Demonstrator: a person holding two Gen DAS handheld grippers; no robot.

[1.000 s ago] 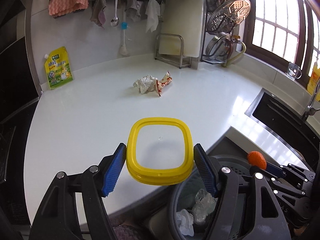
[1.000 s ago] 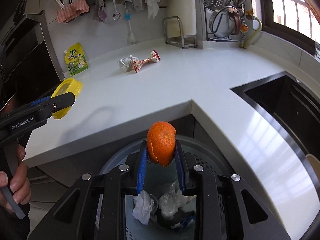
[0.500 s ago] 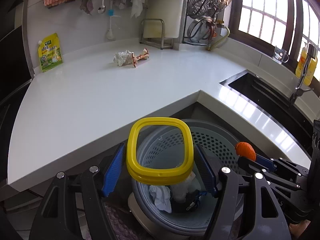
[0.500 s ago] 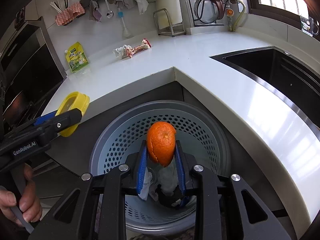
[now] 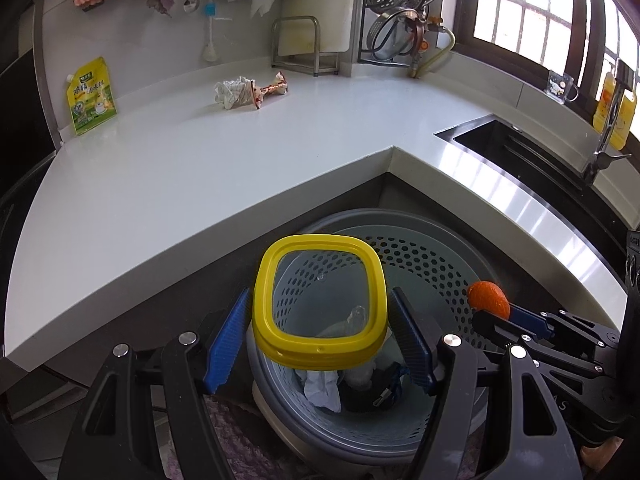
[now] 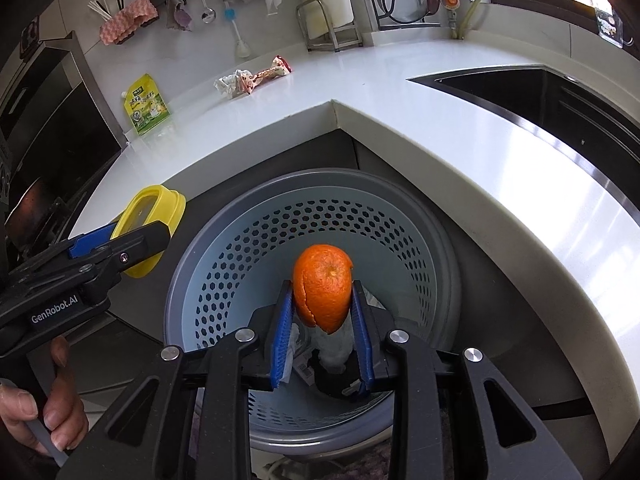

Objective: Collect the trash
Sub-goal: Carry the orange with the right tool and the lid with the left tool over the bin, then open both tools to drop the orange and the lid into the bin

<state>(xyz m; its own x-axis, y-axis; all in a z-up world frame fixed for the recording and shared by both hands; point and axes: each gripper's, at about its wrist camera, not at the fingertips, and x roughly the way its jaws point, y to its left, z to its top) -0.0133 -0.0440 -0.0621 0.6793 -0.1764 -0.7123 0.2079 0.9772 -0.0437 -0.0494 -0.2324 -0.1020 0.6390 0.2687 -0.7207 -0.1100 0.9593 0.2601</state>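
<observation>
Hovering over bin [image 6: 408, 216] now: lid [image 5: 320, 304], orange peel [image 6: 323, 286]; counter [image 5: 180, 168] behind.

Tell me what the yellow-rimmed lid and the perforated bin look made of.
The yellow-rimmed lid: likely plastic, with a glossy moulded yellow frame and a clear centre panel that the bin shows through. The perforated bin: probably matte grey-blue plastic, given its even hexagonal holes and smooth moulded rim.

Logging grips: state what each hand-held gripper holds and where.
Left hand-held gripper: yellow lid, by opposite rim sides. Right hand-held gripper: orange peel, by its sides.
</observation>
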